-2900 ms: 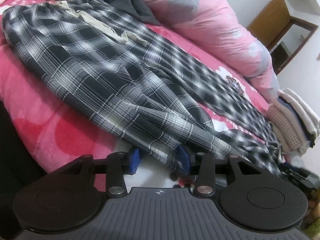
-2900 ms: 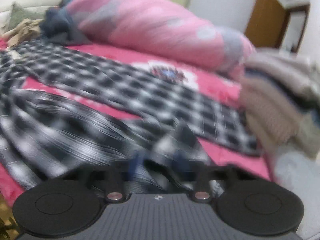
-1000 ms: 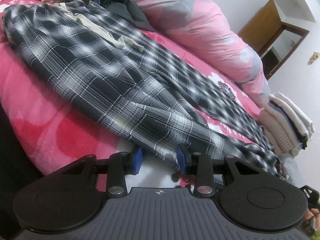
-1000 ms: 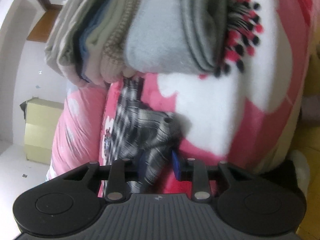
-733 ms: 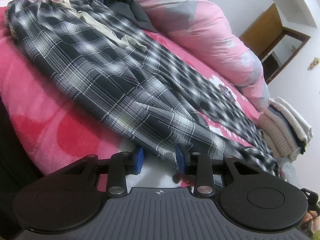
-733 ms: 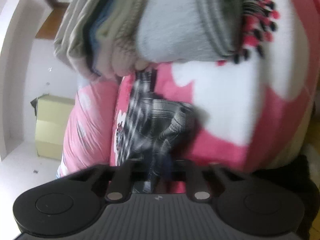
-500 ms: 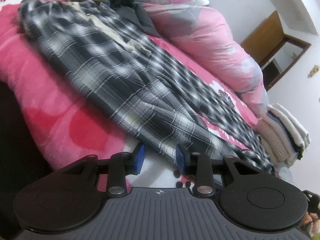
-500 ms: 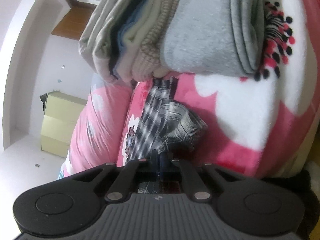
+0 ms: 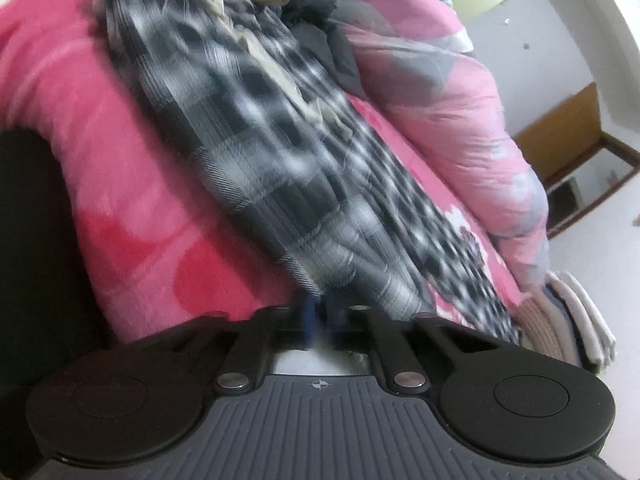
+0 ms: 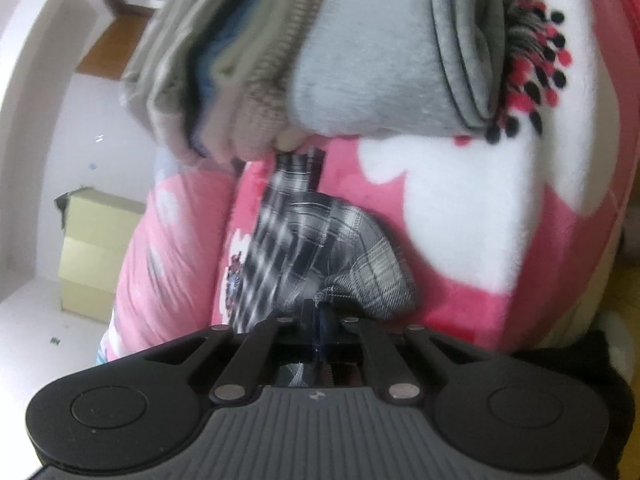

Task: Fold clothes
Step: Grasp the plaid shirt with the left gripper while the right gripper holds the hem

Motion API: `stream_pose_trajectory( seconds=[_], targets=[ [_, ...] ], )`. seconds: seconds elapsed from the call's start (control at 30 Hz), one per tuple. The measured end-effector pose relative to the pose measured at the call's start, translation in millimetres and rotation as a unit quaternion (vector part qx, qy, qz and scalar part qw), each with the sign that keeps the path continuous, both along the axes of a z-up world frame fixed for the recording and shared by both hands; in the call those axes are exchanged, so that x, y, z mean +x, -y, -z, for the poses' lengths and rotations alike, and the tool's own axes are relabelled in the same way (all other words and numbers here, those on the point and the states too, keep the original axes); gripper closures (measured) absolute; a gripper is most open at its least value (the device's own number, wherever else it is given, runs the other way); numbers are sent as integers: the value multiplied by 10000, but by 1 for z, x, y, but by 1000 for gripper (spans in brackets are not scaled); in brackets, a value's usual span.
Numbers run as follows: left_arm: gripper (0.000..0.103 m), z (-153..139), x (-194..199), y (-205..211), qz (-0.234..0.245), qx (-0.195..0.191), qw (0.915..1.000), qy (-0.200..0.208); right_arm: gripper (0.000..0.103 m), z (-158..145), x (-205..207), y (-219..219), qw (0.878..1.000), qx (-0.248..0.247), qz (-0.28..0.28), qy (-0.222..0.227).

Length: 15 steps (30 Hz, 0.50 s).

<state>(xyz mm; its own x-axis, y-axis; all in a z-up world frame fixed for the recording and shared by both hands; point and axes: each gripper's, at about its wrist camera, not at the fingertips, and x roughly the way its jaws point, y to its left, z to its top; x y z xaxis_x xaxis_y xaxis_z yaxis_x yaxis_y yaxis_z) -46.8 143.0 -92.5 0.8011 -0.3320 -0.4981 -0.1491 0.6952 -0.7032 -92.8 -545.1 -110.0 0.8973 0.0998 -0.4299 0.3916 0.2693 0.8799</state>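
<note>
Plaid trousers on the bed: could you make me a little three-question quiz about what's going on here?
1. True or false: both grippers are shut on the plaid trousers.
2. What lies under the trousers? A) bare wooden table B) pink blanket C) tiled floor
3. In the right wrist view, what sits beyond the right gripper?

Key:
1. True; the left gripper has just closed on the hem.
2. B
3. A stack of folded clothes.

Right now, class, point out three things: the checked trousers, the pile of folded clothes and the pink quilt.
checked trousers (image 9: 256,168): left wrist view, middle of the leg.
pile of folded clothes (image 10: 360,60): right wrist view, the grey fleece layer.
pink quilt (image 9: 448,112): left wrist view, its puffy top.
</note>
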Motion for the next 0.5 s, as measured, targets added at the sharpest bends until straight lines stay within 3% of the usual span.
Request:
stream_pose_trajectory(
  seconds=[0.07,0.13,0.23,0.3,0.4,0.5],
  targets=[
    [103,-27,9,-6,-5,-206,9992,343,102,-28,25,4,9996,-62,-103,249],
    [103,-57,17,-11,-7,-333,9968,732,102,-78,55,6,9961,-342,-277,766],
    [103,-101,20,-15,-4,-310,9903,1351,102,-159,82,2,9815,-780,-428,1696],
    [103,-117,14,-18,-10,-328,9866,1598,102,-190,80,-2,9719,-975,-432,2100],
    [103,-118,-5,-18,26,-207,9860,1656,102,-195,56,-6,9661,-1164,-395,2271],
    [103,-95,-21,-16,123,-260,9924,1200,102,-157,21,-6,9775,-1051,-263,1810]
  ],
)
